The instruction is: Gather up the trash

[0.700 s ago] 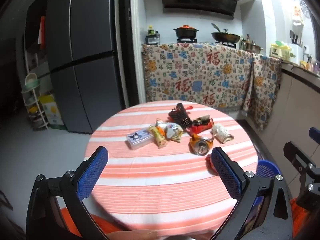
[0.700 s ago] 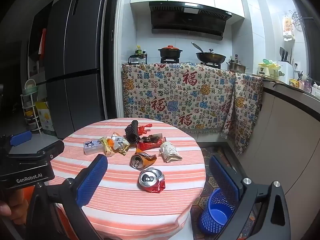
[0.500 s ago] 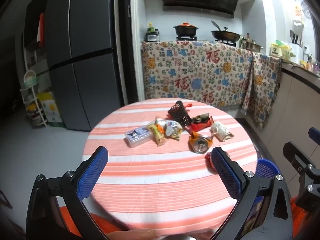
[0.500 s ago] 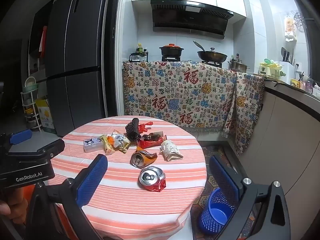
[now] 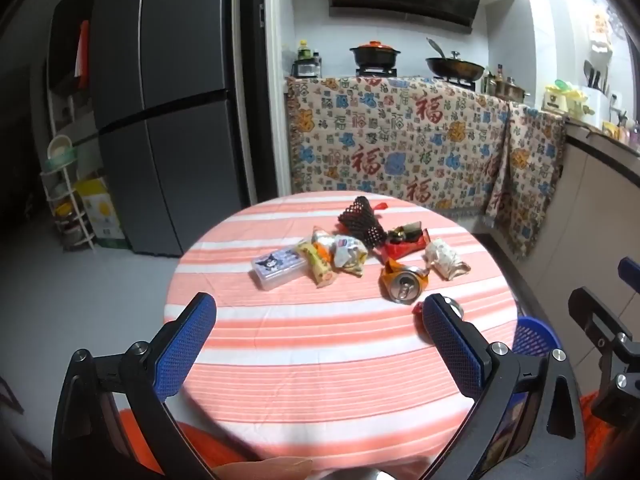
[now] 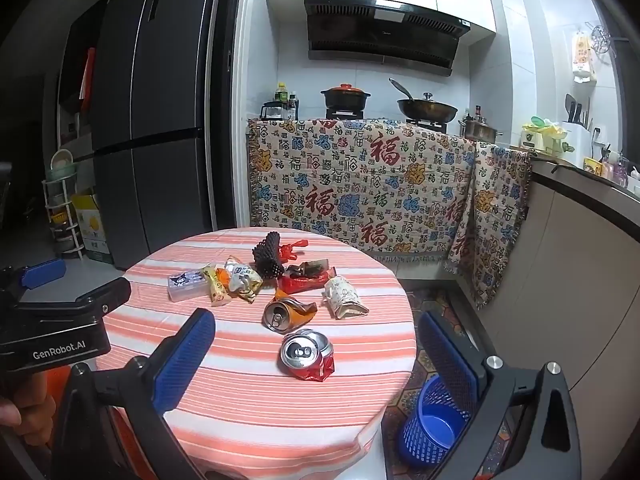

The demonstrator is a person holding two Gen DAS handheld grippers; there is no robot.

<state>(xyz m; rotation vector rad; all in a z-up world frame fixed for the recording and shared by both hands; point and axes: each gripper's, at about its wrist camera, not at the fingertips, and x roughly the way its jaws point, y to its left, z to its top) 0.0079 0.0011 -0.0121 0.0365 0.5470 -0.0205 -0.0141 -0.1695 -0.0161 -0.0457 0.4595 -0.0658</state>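
Since both the left gripper (image 5: pixel 320 320) and right gripper (image 6: pixel 316 336) gape wide and empty, the crushed red can (image 6: pixel 307 355) looks easiest: light, stiff, gripped across its dented sides.

Round table (image 6: pixel 248 392), striped cloth: two crushed cans (image 6: pixel 307 354), wrappers (image 6: pixel 240 278), black mesh (image 6: pixel 269 260), small box (image 6: pixel 186 285).

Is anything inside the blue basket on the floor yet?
The blue basket looks empty: its bare blue bottom shows in the right wrist view. The right gripper's near finger covers its right side, so that part stays unseen.
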